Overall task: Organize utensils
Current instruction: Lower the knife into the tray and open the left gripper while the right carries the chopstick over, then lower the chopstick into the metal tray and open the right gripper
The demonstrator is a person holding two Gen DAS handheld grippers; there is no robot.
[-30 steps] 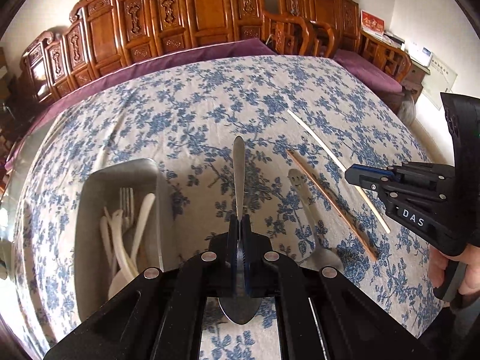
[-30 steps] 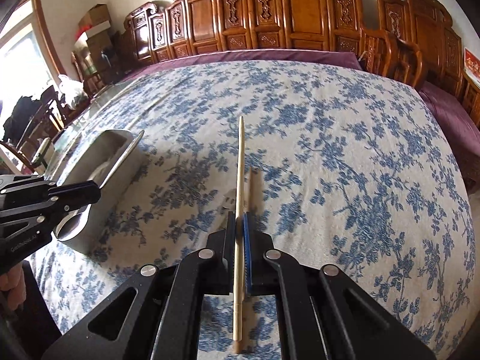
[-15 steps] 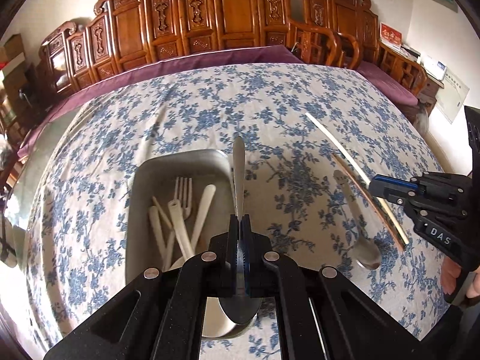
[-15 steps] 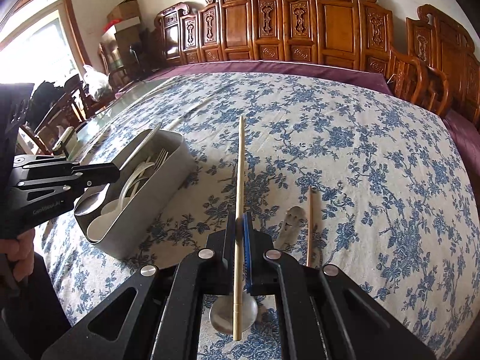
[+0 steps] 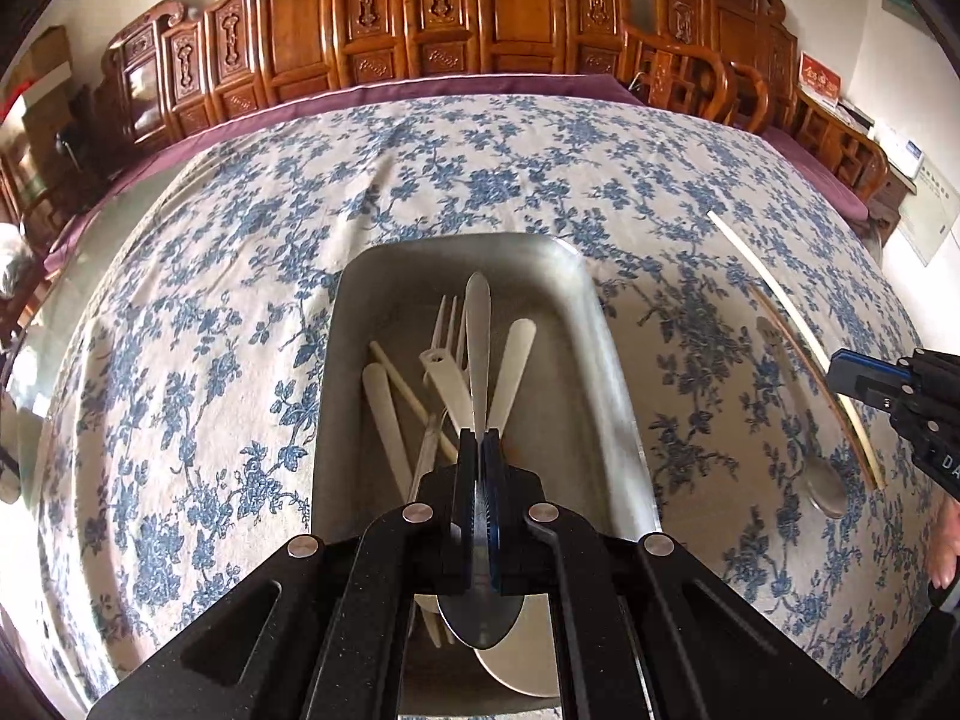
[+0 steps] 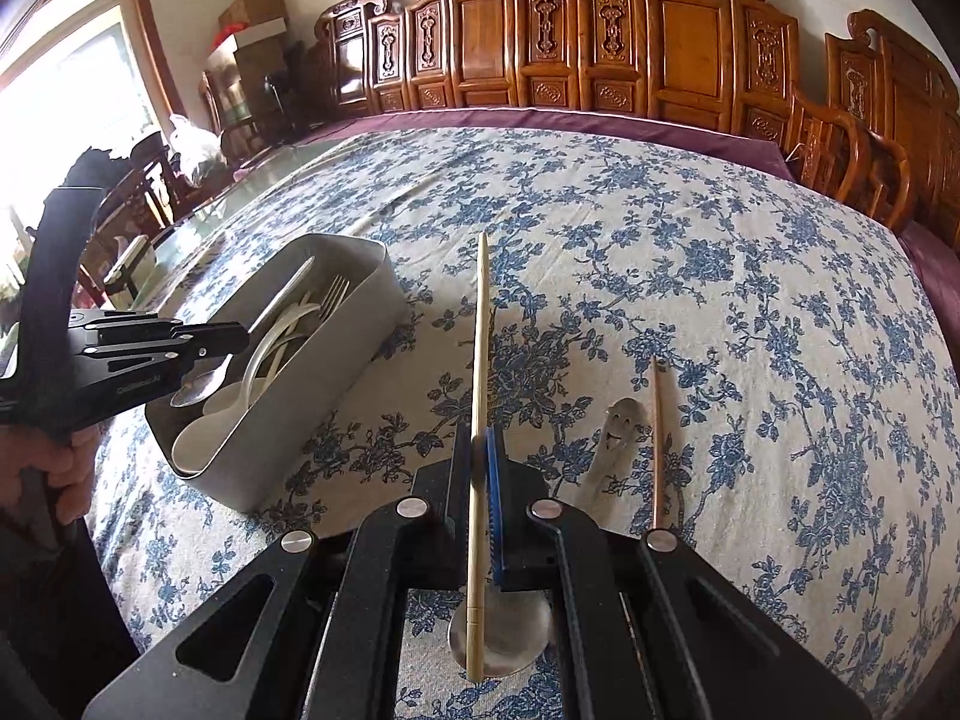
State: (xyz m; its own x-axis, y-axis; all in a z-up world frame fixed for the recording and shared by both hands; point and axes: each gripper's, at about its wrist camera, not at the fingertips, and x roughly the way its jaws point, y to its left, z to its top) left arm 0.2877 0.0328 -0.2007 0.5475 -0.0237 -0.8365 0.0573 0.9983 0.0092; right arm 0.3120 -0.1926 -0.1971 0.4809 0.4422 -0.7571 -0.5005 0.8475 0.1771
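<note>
My left gripper (image 5: 479, 450) is shut on a metal spoon (image 5: 478, 330) and holds it over the grey metal tray (image 5: 606, 372), handle pointing away. The tray holds a fork (image 5: 451, 318), white plastic utensils (image 5: 384, 408) and a chopstick. My right gripper (image 6: 483, 450) is shut on a pale chopstick (image 6: 479, 348) above the tablecloth, to the right of the tray (image 6: 360, 324). A second metal spoon (image 6: 615, 426) and a brown chopstick (image 6: 660, 438) lie on the cloth beside it. The left gripper also shows in the right wrist view (image 6: 234, 336).
The table wears a blue-flowered cloth (image 5: 480, 180). Carved wooden chairs (image 5: 510, 6) line its far side. The spoon (image 5: 810, 426) and brown chopstick (image 5: 822, 384) lie right of the tray in the left wrist view. A person's hand (image 6: 54, 474) grips the left tool.
My left gripper has carried the metal spoon leftwards from above the cloth to over the tray. My right gripper has drawn back and turned towards the tray with the pale chopstick.
</note>
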